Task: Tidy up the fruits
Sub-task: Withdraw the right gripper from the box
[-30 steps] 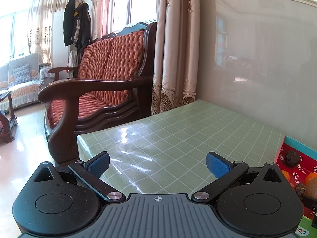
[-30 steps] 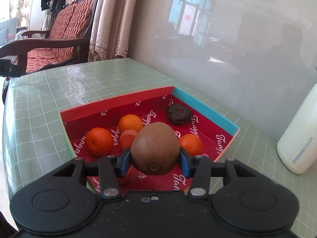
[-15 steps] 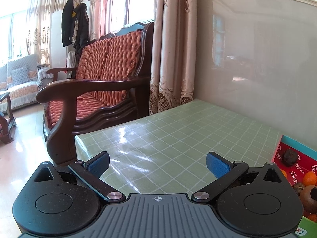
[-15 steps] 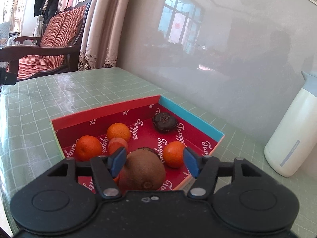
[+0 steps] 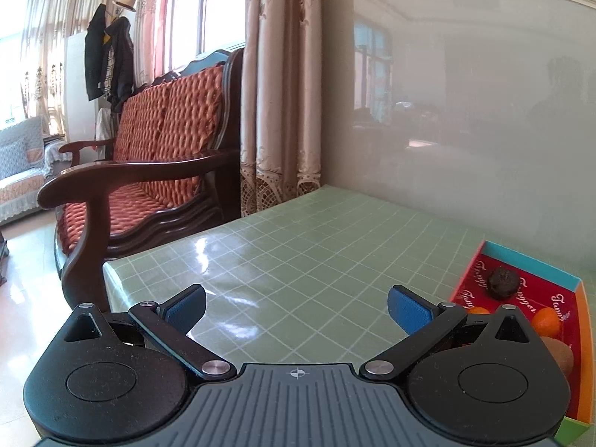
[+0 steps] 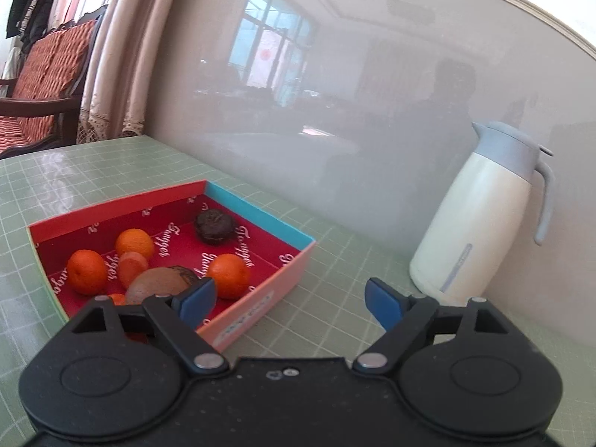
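Jaws on my right gripper (image 6: 290,303) have just been opening and now stand spread with nothing between them, angled down over the green checked counter (image 6: 335,309) beside the shallow red cardboard box (image 6: 260,298). The brown fuzzy kiwi (image 6: 156,287) lies inside that box, touching a peach-coloured fruit (image 6: 132,266) and set among small orange tangerines (image 6: 86,272); my left blue pad (image 6: 195,300) cuts off its near edge. A dark wrinkled fruit (image 6: 214,226) sits near the far corner. My left gripper (image 5: 296,311) also has its jaws wide apart and empty, tilted down over bare counter. A white thermos jug (image 6: 480,216) stands well apart.
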The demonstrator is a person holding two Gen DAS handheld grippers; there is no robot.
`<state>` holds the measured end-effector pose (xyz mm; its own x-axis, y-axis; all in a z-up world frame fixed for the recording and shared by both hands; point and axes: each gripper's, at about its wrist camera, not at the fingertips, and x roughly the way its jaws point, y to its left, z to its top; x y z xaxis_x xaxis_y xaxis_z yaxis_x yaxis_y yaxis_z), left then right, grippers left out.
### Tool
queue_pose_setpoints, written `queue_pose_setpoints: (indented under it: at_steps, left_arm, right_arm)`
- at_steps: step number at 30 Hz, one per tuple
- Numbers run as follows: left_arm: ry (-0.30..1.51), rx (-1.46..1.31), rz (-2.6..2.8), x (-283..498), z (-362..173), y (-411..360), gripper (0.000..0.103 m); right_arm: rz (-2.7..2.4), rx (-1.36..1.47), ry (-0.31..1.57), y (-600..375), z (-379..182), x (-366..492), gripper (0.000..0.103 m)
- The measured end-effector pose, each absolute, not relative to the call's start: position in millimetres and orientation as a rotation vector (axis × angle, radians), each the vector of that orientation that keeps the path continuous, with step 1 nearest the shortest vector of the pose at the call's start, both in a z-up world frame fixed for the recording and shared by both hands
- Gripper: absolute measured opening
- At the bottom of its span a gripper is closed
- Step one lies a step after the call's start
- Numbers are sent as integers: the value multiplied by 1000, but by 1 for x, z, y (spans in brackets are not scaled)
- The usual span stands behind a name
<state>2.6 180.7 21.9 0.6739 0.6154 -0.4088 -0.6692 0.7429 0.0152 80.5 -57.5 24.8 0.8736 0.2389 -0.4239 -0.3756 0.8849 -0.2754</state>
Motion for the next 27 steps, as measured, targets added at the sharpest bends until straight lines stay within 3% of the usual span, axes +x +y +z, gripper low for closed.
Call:
queue_pose_setpoints:
  at_steps: [2,5,15,27]
  left_arm:
    - [408,-113,685,8,22,168,103]
    - [404,-85,620,14,24,149,103]
    - [448,-58,402,-16,39,93,103]
    - [501,-27,382,-76,75,73,103]
  right_arm:
    - [306,-324,401,-71,27,77,87]
    - [266,-254,408,-93,29,64,99]
    - [175,-80,463,-137,40,11,103]
    - [57,-29,556,-125,53,-40,103]
